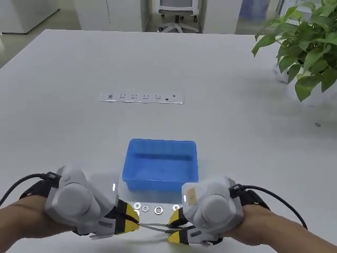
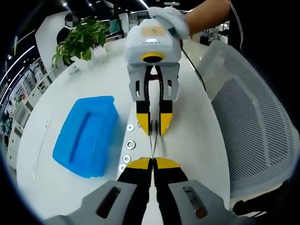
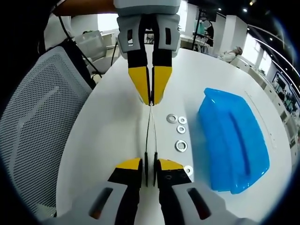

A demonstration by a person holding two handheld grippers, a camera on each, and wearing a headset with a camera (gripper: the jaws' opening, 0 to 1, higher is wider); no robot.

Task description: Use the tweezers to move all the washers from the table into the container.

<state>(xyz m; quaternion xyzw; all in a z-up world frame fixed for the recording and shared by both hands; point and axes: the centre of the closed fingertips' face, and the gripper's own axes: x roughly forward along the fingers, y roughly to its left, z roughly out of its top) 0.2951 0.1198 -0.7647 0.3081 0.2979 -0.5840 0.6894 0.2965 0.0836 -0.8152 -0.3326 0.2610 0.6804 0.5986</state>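
Thin metal tweezers (image 1: 156, 227) hang level between my two grippers, just above the table's near edge. My left gripper (image 1: 132, 219) is shut on one end of the tweezers (image 2: 153, 143), and my right gripper (image 1: 176, 227) is shut on the other end, where the two arms of the tweezers (image 3: 149, 131) spread slightly. Several washers (image 1: 158, 210) lie in a row on the white table between the tweezers and the blue container (image 1: 158, 184). In the gripper views the washers (image 2: 131, 144) (image 3: 181, 146) sit beside the container (image 2: 84, 136) (image 3: 234, 140), which holds nothing I can see.
A white power strip (image 1: 141, 98) lies beyond the container. A potted plant (image 1: 305, 42) stands at the far right of the table. A grey mesh chair (image 2: 248, 117) is at the table's near edge, behind the grippers.
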